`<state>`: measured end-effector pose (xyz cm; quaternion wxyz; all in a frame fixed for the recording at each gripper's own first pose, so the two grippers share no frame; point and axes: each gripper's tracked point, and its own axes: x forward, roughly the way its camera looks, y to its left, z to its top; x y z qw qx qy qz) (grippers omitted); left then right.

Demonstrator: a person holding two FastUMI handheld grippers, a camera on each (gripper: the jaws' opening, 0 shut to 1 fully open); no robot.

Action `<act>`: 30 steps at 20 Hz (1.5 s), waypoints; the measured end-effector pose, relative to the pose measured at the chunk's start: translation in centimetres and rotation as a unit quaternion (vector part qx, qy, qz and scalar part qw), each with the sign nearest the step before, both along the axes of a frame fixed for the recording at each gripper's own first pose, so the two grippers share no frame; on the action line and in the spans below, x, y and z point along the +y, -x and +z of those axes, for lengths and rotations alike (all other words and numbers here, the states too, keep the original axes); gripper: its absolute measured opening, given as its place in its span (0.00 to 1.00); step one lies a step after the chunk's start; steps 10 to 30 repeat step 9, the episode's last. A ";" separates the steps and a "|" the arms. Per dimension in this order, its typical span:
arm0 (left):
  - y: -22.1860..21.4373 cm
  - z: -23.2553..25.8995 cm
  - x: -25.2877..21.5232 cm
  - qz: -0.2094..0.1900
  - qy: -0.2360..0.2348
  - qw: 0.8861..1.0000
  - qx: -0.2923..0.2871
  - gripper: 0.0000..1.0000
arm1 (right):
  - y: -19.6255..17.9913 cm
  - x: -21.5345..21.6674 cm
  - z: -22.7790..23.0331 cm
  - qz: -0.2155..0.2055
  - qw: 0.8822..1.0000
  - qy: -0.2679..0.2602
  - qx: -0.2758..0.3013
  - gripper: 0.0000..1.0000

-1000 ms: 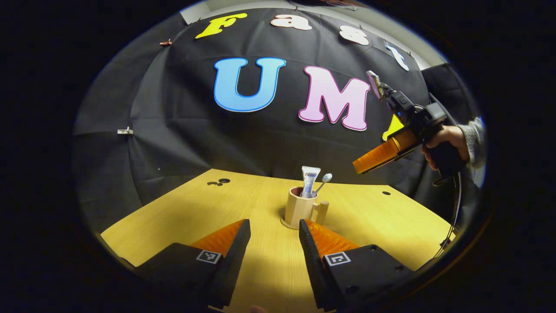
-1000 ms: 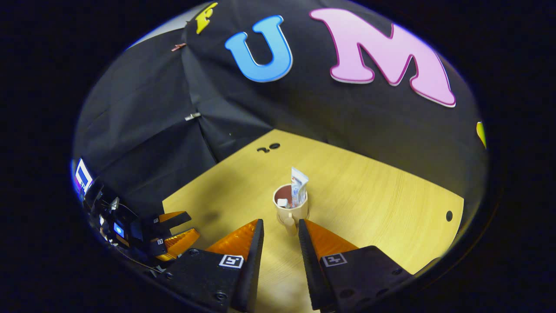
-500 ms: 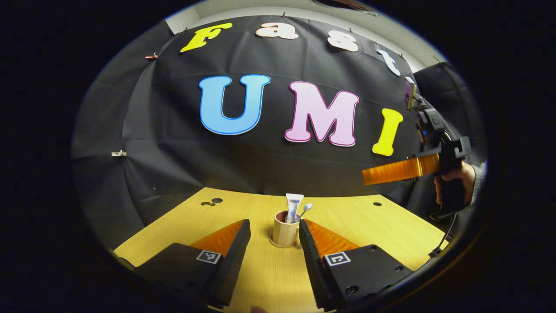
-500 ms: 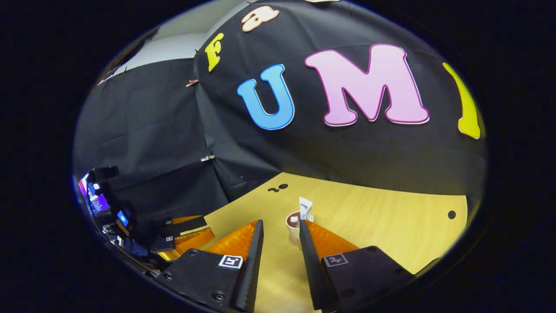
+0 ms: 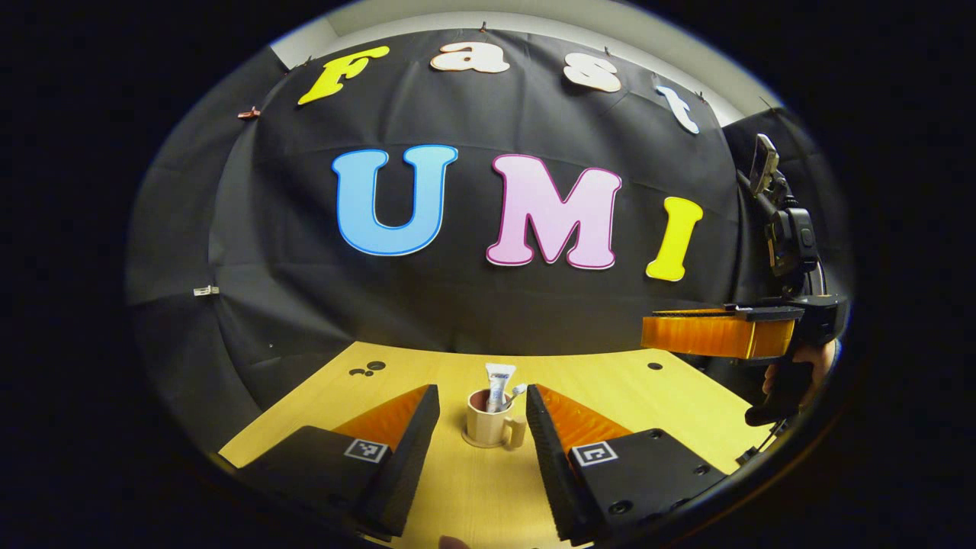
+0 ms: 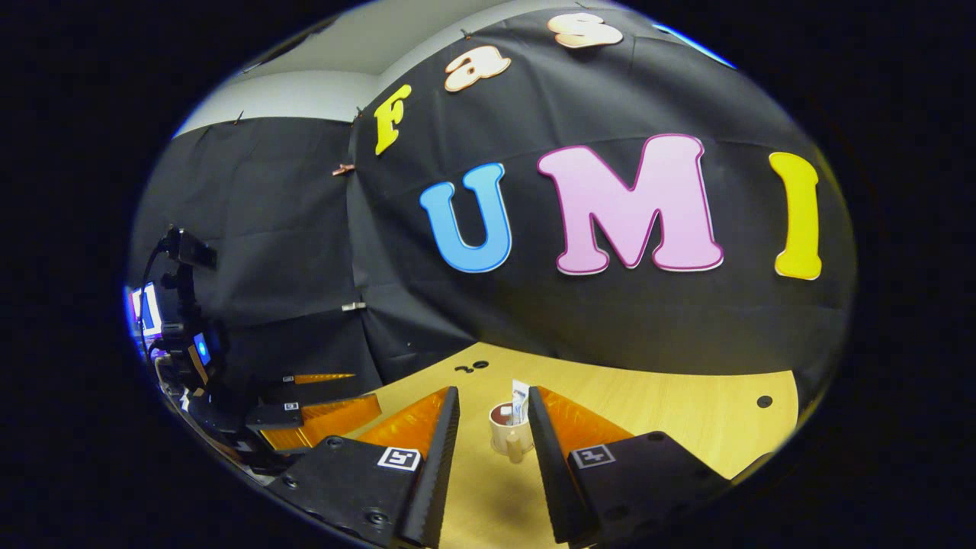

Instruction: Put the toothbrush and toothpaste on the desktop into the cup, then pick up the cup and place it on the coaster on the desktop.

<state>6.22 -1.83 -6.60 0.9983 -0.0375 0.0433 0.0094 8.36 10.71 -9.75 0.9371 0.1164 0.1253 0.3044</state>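
A beige handled cup (image 5: 486, 425) stands upright on a round pale coaster (image 5: 474, 443) in the middle of the wooden table (image 5: 648, 404). A white toothpaste tube (image 5: 499, 381) and a toothbrush (image 5: 518, 392) stick out of it. My left gripper (image 5: 481, 392) is open and held back from the cup, which I see between its fingers. The right gripper (image 5: 717, 336) hovers level at the right, in a hand (image 5: 793, 374). In the right gripper view the cup (image 6: 506, 436) with the tube (image 6: 520, 399) sits beyond my open right gripper (image 6: 492, 392). The left gripper (image 6: 320, 409) shows low at the left.
Small dark holes (image 5: 367, 370) mark the table's far left, and one hole (image 5: 654, 366) the far right. The black cloth wall rises just behind the table. Lit screens and a stand (image 6: 179, 320) are at the far left of the right gripper view.
Both grippers have drawn back and away from the cup, which now looks smaller and farther off. The right gripper has swung from tilted down to level. The cup has stayed put.
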 end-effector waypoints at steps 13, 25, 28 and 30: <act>0.1 2.6 -1.2 -0.013 -0.033 0.999 0.000 0.75 | 1.5 -2.9 2.0 -0.053 0.998 0.023 -0.020 0.60; 0.1 2.6 -1.2 -0.013 -0.033 0.999 0.000 0.75 | 1.5 -2.9 2.0 -0.053 0.998 0.023 -0.020 0.60; 0.1 2.6 -1.2 -0.013 -0.033 0.999 0.000 0.75 | 1.5 -2.9 2.0 -0.053 0.998 0.023 -0.020 0.60; 0.1 2.6 -1.2 -0.013 -0.033 0.999 0.000 0.75 | 1.5 -2.9 2.0 -0.053 0.998 0.023 -0.020 0.60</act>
